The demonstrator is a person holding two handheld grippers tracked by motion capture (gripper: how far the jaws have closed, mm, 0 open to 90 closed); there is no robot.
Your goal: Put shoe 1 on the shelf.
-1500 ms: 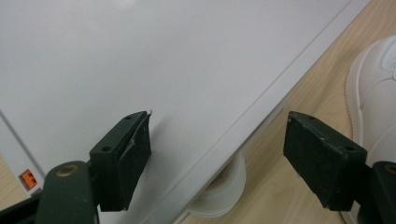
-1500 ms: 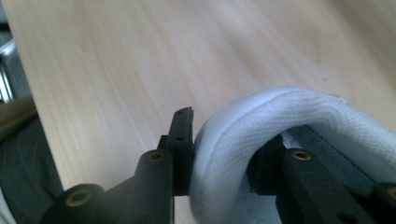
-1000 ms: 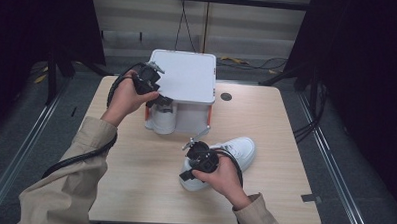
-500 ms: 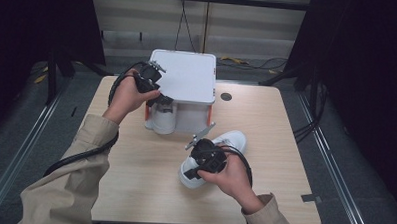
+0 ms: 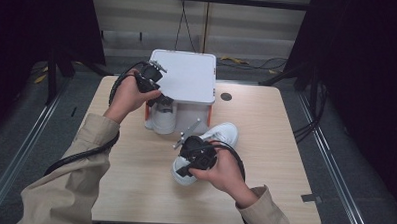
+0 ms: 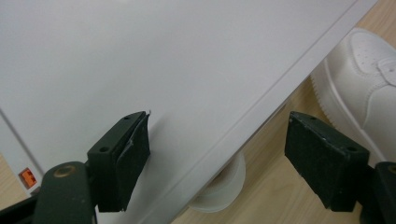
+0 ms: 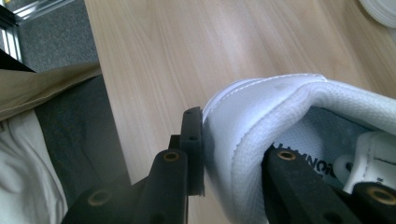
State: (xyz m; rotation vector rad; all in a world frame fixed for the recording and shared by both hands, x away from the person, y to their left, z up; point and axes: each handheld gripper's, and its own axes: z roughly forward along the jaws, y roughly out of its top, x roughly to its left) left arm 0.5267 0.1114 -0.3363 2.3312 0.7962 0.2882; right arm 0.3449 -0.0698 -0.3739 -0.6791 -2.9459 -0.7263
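White shoe (image 5: pixel 220 135) lies on table (image 5: pixel 274 164), heel wall pinched by right gripper (image 7: pixel 229 154); left gripper (image 6: pixel 217 149) held spread over white box (image 5: pixel 187 76); thin pinch judged liable to slip if shoe is lifted fast.

open left hand-held gripper (image 6: pixel 219 163) over white box lid (image 6: pixel 154 60), white shoe (image 6: pixel 359 74) beside, wooden table (image 6: pixel 275 196)

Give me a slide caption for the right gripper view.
Right tongs clamp the padded heel of a white leather sneaker over the light wooden table.

Tan sleeves (image 5: pixel 79 178), black grippers (image 5: pixel 199 154) (thick black cables (image 5: pixel 80 155))
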